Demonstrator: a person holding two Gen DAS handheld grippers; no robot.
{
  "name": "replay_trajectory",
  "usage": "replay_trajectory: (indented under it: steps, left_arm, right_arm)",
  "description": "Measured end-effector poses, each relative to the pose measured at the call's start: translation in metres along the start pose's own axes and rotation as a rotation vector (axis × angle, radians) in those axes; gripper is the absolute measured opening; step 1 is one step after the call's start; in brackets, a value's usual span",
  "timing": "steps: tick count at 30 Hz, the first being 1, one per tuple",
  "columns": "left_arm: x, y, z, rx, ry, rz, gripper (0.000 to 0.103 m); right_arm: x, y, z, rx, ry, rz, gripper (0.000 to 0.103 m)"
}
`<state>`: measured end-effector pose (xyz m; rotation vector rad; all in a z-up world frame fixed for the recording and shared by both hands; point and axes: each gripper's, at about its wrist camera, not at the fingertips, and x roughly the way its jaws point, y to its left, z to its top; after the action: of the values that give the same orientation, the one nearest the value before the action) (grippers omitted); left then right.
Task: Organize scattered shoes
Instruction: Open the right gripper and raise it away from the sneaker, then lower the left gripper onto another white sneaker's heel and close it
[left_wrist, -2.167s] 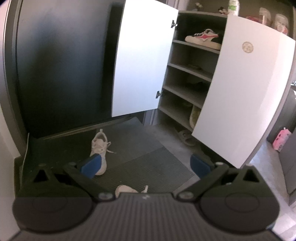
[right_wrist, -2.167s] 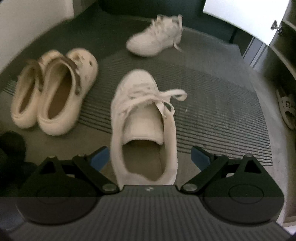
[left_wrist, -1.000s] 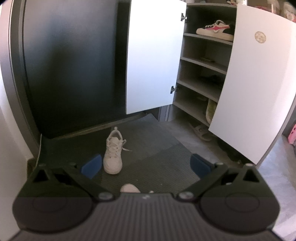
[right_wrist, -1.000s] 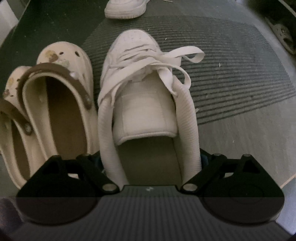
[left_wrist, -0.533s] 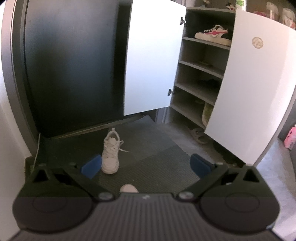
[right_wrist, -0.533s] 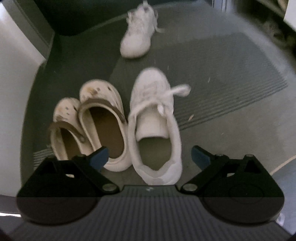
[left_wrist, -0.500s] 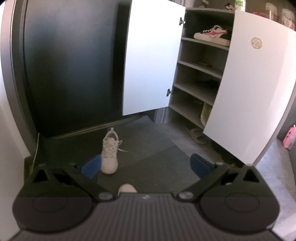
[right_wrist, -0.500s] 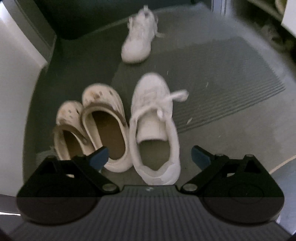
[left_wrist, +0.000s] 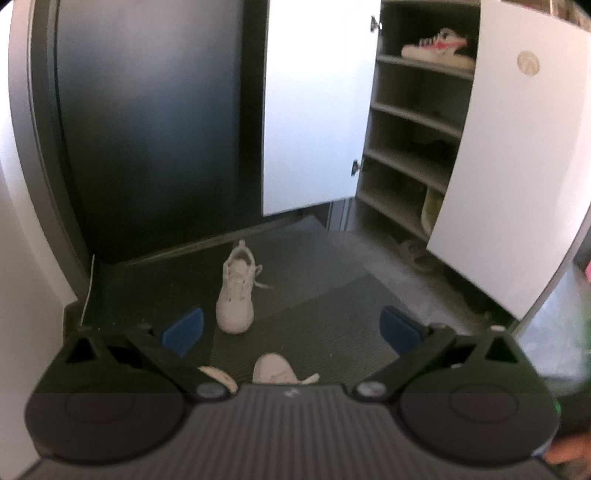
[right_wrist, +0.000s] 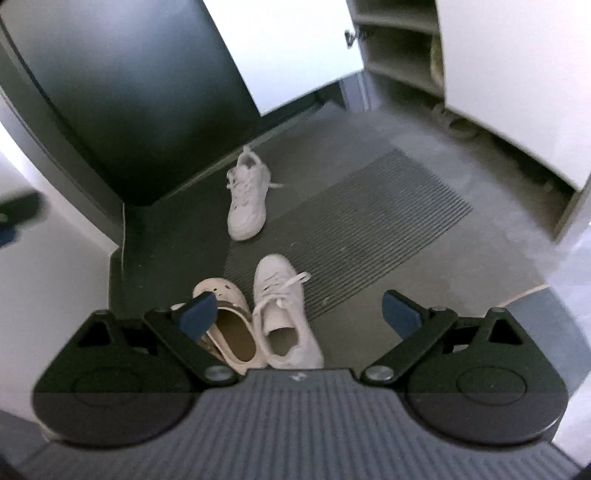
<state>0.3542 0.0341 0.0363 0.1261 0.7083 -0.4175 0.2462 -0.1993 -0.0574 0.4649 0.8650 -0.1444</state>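
Right wrist view shows 1 white lace-up sneaker (right_wrist: 284, 317) beside a cream clog (right_wrist: 229, 325); another white sneaker (right_wrist: 246, 195) lies apart on the ribbed grey mat (right_wrist: 369, 221). Both the right gripper (right_wrist: 301, 314) and the left gripper (left_wrist: 291, 326) gape wide, empty. Only the left wrist view shows a pink-striped sneaker (left_wrist: 436, 50) shelved.

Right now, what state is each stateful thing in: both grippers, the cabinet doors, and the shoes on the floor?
left gripper: open, empty.
right gripper: open, empty.
left cabinet door: swung open.
right cabinet door: swung open.
far white sneaker: upright, alone by the mat.
near white sneaker: upright, laces loose, beside the clog.
clog: upright.
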Motion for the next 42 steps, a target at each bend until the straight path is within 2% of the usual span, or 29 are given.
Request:
replay_trajectory:
  steps: [2,3,4,6,9,12,13,18,21,24,28,32,37,42]
  left_arm:
    - [0.008,0.001,-0.002,-0.013,0.031,-0.048,0.103]
    - [0.015,0.006,-0.004,-0.058,0.065,-0.125,0.103]
    - [0.021,0.01,-0.006,-0.09,0.088,-0.172,0.103]
    - [0.03,0.012,-0.011,-0.073,0.098,-0.206,0.103]
    - [0.043,0.011,-0.016,0.009,0.067,-0.203,0.103]
    - [0.057,0.015,-0.017,0.015,0.068,-0.281,0.103]
    - [0.063,0.015,-0.018,-0.003,0.075,-0.28,0.103]
    - [0.084,0.016,-0.018,-0.09,0.094,-0.18,0.103]
    - [0.094,0.017,-0.011,-0.139,0.082,-0.143,0.103]
    - [0.108,0.019,0.002,-0.155,0.099,-0.107,0.103]
    - [0.13,0.013,0.027,-0.086,0.095,-0.065,0.103]
    - [0.156,0.004,0.044,-0.002,0.095,-0.05,0.103]
    - [0.213,-0.008,0.054,0.136,0.135,-0.02,0.103]
    - [0.271,-0.014,0.054,0.199,0.152,-0.031,0.103]
  right_arm:
    - [-0.029,-0.001,0.005,0.007,-0.051,0.015,0.098]
    - [-0.043,0.0,0.007,0.008,-0.08,0.026,0.098]
    - [-0.056,0.001,0.01,0.004,-0.111,0.036,0.098]
    - [-0.077,0.004,0.014,-0.03,-0.175,0.054,0.098]
    - [-0.093,0.003,0.014,-0.078,-0.246,0.048,0.098]
    - [-0.093,-0.008,0.016,-0.064,-0.274,0.046,0.098]
    - [-0.092,-0.013,0.018,-0.046,-0.277,0.046,0.098]
    - [-0.085,-0.036,0.031,0.033,-0.3,-0.009,0.098]
    - [-0.08,-0.039,0.034,0.095,-0.297,0.054,0.098]
    - [-0.076,-0.028,0.036,0.07,-0.302,0.093,0.098]
    - [-0.074,-0.011,0.039,0.033,-0.315,0.138,0.098]
    - [-0.069,-0.002,0.044,0.056,-0.319,0.187,0.098]
    - [-0.06,-0.006,0.05,0.221,-0.34,0.245,0.098]
    - [-0.047,-0.036,0.044,0.464,-0.266,0.388,0.098]
